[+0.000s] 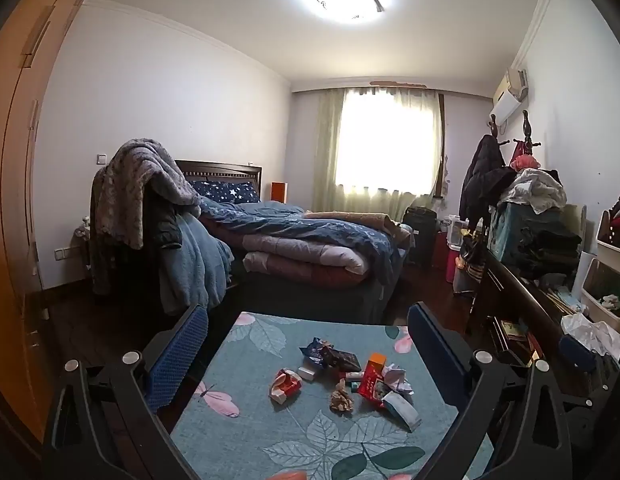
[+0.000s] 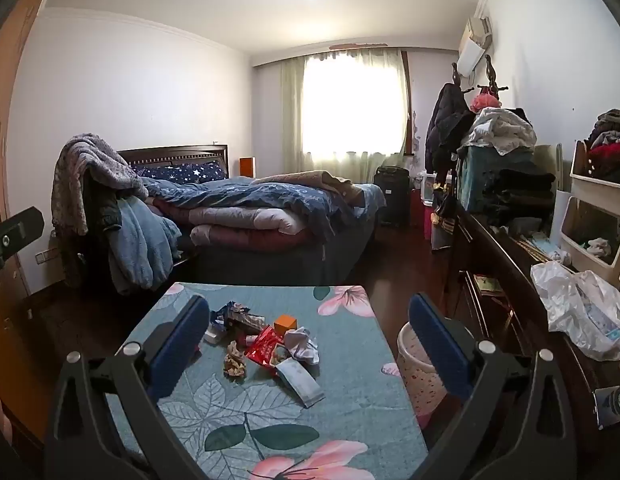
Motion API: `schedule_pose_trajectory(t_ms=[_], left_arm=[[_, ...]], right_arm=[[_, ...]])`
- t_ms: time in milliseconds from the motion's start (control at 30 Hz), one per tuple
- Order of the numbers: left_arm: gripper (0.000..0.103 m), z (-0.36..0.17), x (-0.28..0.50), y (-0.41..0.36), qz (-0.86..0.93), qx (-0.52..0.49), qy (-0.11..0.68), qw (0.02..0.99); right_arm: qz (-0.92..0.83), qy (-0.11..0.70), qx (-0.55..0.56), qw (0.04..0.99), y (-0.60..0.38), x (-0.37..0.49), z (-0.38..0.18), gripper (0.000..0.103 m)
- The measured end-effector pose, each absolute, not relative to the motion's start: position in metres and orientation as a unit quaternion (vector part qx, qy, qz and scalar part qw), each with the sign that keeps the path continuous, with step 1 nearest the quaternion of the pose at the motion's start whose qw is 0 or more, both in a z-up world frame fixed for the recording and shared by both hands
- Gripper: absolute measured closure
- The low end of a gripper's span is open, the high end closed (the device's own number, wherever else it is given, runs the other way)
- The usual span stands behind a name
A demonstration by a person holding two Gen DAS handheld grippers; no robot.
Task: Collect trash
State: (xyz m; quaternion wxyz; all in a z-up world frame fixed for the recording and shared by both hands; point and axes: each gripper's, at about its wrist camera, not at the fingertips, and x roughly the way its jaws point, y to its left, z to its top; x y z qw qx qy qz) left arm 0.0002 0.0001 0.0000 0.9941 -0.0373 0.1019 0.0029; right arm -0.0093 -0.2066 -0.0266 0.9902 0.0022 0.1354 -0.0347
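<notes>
A small table with a teal leaf-and-flower cloth (image 1: 246,432) (image 2: 350,392) holds a heap of trash: a red wrapper (image 1: 372,386) (image 2: 266,348), an orange box (image 1: 377,360) (image 2: 285,323), crumpled white paper (image 1: 396,376) (image 2: 304,344), a brown crumpled wad (image 1: 341,400) (image 2: 235,364), dark snack packets (image 1: 330,354) (image 2: 236,316) and a flat silver sachet (image 1: 402,410) (image 2: 300,380). My left gripper (image 1: 308,336) stands open above the table's near half, nothing between its blue pads. My right gripper (image 2: 310,324) is open too, framing the heap from above. A pale speckled waste bin (image 2: 418,372) stands right of the table.
A bed with piled quilts (image 1: 302,248) (image 2: 254,216) lies beyond the table. A chair draped with blankets (image 1: 150,208) is at left. A dark sideboard (image 2: 506,276) with clothes, boxes and a white plastic bag (image 2: 582,312) runs along the right wall. A wardrobe (image 1: 18,200) is at far left.
</notes>
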Motion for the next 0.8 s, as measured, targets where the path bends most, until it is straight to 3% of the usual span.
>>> schedule_pose_trajectory(t_ms=[800], left_arm=[[0.004, 0.002, 0.003, 0.001, 0.006, -0.038, 0.105, 0.994]], right_arm=[[-0.046, 0.132, 0.003, 0.990, -0.210, -0.011, -0.015, 0.003]])
